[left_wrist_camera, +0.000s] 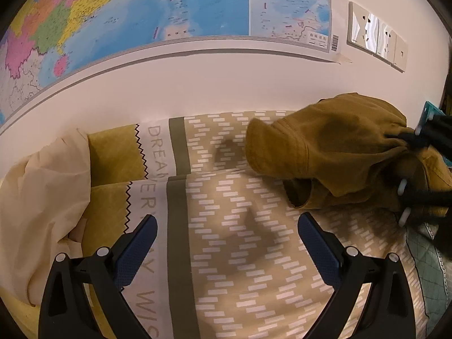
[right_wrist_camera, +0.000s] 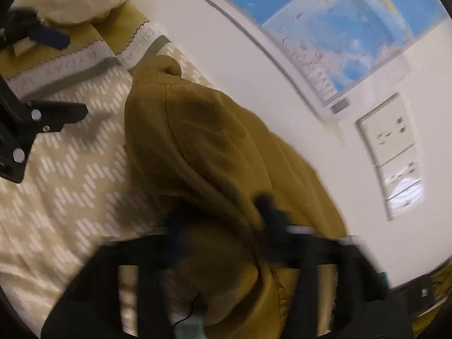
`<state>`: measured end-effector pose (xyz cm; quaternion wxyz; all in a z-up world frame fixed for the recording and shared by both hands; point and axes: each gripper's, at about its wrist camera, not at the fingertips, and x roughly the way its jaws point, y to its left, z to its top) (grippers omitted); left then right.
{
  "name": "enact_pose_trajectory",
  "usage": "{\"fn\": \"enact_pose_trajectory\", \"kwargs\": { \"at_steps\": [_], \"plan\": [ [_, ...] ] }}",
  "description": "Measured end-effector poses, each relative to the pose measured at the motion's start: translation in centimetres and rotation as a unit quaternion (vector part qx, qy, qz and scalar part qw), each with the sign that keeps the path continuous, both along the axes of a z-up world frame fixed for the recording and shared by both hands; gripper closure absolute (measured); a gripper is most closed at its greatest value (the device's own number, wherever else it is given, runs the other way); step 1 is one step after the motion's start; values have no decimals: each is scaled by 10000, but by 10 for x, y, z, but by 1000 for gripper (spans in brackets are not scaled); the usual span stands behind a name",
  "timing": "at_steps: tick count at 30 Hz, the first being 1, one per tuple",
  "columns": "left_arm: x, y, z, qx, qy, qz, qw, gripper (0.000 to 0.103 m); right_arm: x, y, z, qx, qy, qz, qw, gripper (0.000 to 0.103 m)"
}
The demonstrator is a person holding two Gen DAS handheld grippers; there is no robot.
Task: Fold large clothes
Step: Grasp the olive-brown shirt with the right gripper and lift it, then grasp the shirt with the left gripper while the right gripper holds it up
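1. We see one mustard-brown garment, of thick cloth with stitched seams.
2. It is bunched and crumpled, not flat.
3. In the right wrist view the garment rises in a heap, one rolled end toward the wall.
4. A cuffed opening faces us in the left wrist view.
5. It lies on patterned bedding, near the wall.

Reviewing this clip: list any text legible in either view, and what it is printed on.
"DREA", cut off: white band of the far pillow.
"VERY": white band of the near pillow.
"WIS", cut off: same band, lower.
Wall map: place names, legend box and barcode too small to read.
Right wrist view: band lettering blurred and reversed, unreadable.
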<state>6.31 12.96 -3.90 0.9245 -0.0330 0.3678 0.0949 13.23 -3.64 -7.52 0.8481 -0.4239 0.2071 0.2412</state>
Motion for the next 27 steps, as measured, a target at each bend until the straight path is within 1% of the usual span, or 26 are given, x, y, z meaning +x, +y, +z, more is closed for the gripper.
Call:
{"fn": "enact_pose_trajectory", "kwargs": {
  "at_steps": [2,3,4,6,8,10,11,12,14,16,18,20,21,23,25,26,27],
  "plan": [
    [-1,0,-1,-23,-2,-39,10000,7,2,-17,26,567,273,-56,9980,94],
    [1,1,-2,-63,-2,-102,9999,7,2,-33,48,1008,374,-91,9942,94],
    [1,1,-2,-92,-10,-157,9998,7,0,-52,75,1471,381,-157,9883,94],
    [2,-3,-1,-188,-60,-333,9993,7,-1,-82,117,2081,328,-296,9771,94],
    [3,-12,2,-327,-203,-661,9971,7,4,-123,162,2769,376,-553,9586,95],
    [6,-27,6,-378,-330,-987,9938,7,7,-153,188,3199,344,-729,9440,95],
    [7,-35,7,-407,-382,-1168,9916,7,8,-172,201,3437,353,-820,9348,95],
    [8,-44,8,-436,-442,-1359,9888,7,10,-188,210,3636,402,-899,9263,95],
    [12,-69,9,-478,-569,-1815,9806,7,9,-211,222,3886,499,-971,9149,95],
    [13,-92,11,-496,-715,-2203,9715,7,6,-227,232,4108,471,-1013,9049,95],
    [14,-120,13,-420,-939,-2603,9600,7,4,-237,236,4294,506,-1007,8960,95],
    [19,-141,17,-151,-1164,-2745,9544,7,2,-247,239,4345,489,-1008,8937,95],
    [27,-151,19,-138,-1249,-2761,9529,7,0,-250,240,4354,461,-1009,8934,95],
    [40,-162,19,-351,-1235,-2936,9473,7,-2,-256,240,4380,455,-1026,8919,95],
    [55,-174,20,-385,-1278,-3020,9439,7,-3,-264,242,4416,438,-1056,8899,95],
    [66,-181,19,-300,-1302,-2999,9445,22,-4,-269,241,4424,404,-1079,8894,95],
    [74,-185,19,-279,-1246,-2974,9462,68,-6,-275,243,4436,348,-1107,8887,95]
  ]
}}
